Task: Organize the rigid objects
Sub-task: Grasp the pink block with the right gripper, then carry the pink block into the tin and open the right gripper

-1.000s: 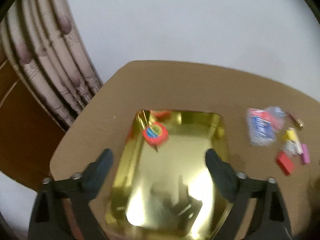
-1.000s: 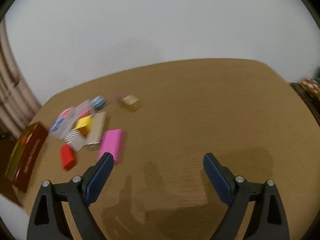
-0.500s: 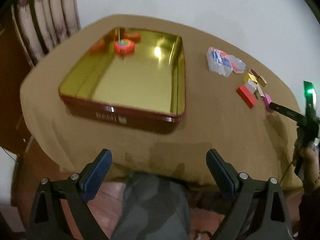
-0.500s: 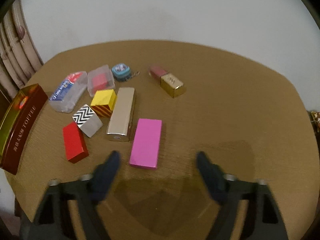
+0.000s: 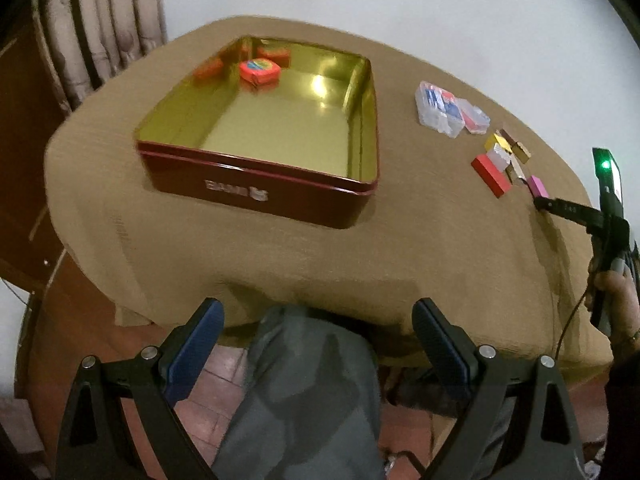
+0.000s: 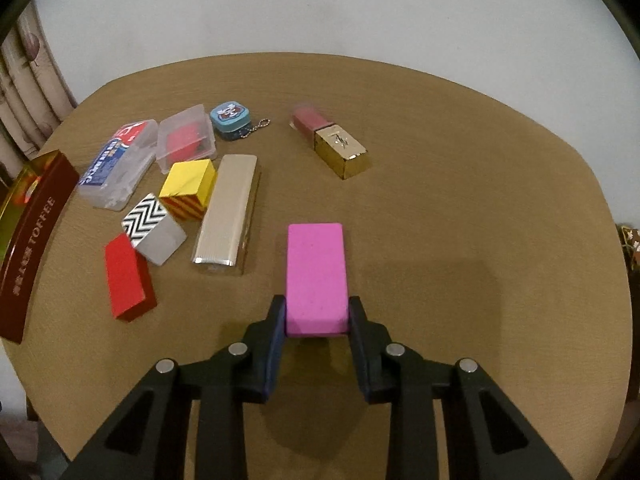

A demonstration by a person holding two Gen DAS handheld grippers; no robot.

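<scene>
Right tool (image 6: 317,322) just closed, gripping pink block (image 6: 316,276), tilted down | left tool (image 5: 318,344) open, withdrawn off-table

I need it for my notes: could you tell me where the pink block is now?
In the right wrist view, the pink block lies on the table between the right gripper's pads, right of the long silver box.

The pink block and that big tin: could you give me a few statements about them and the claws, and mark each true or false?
1. The right claw grips the pink block by its near end. True; its jaws have just been closing.
2. The tin is empty. False: a red-orange item sits in its far corner.
3. The left claw holds the red block. False: it is open, holding nothing.
4. The pink block lies flat on the table. True.
</scene>
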